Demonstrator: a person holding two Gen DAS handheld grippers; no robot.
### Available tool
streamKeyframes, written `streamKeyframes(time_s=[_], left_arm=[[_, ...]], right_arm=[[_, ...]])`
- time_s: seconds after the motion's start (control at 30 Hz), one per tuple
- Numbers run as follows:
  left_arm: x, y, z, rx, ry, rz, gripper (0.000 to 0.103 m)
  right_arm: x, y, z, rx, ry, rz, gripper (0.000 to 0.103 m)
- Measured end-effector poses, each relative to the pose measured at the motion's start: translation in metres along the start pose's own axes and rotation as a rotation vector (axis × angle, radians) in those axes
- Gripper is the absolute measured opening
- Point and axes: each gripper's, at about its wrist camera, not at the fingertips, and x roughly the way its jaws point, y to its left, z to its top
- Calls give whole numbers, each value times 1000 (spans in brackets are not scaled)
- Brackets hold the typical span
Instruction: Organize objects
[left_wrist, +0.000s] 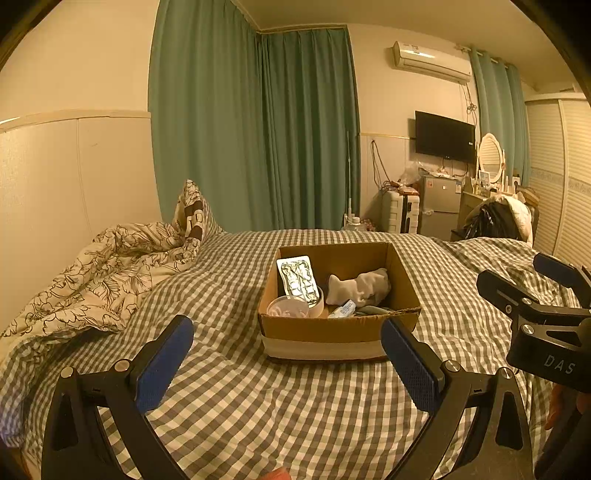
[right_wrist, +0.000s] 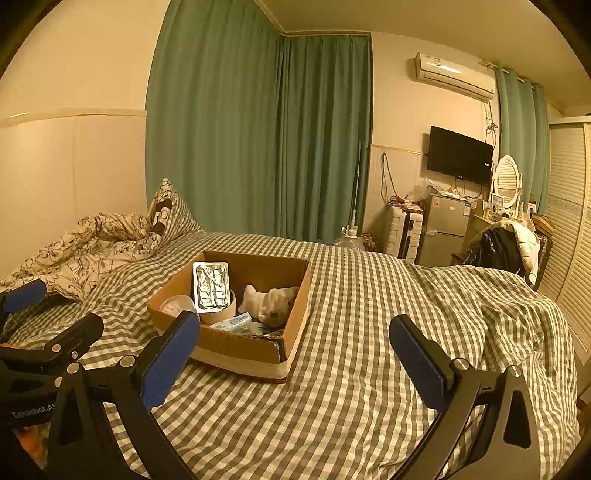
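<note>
An open cardboard box sits on the checked bed. Inside lie a silver blister pack leaning on a tape roll, a clear round lid, a grey cloth bundle and a small blue-white packet. My left gripper is open and empty, held just before the box. My right gripper is open and empty, to the right of the box; it also shows in the left wrist view.
A crumpled floral quilt and a pillow lie at the bed's left. Green curtains hang behind. A fridge, a suitcase, a chair with clothes and a wardrobe stand at the right.
</note>
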Motion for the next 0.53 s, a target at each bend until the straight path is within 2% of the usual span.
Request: streamKeyframes(time_s=[0.53], left_arm=[[-1,2,-1,3,7,-6,103]], right_arm=[[2,-3,-2,-2,14,1,103]])
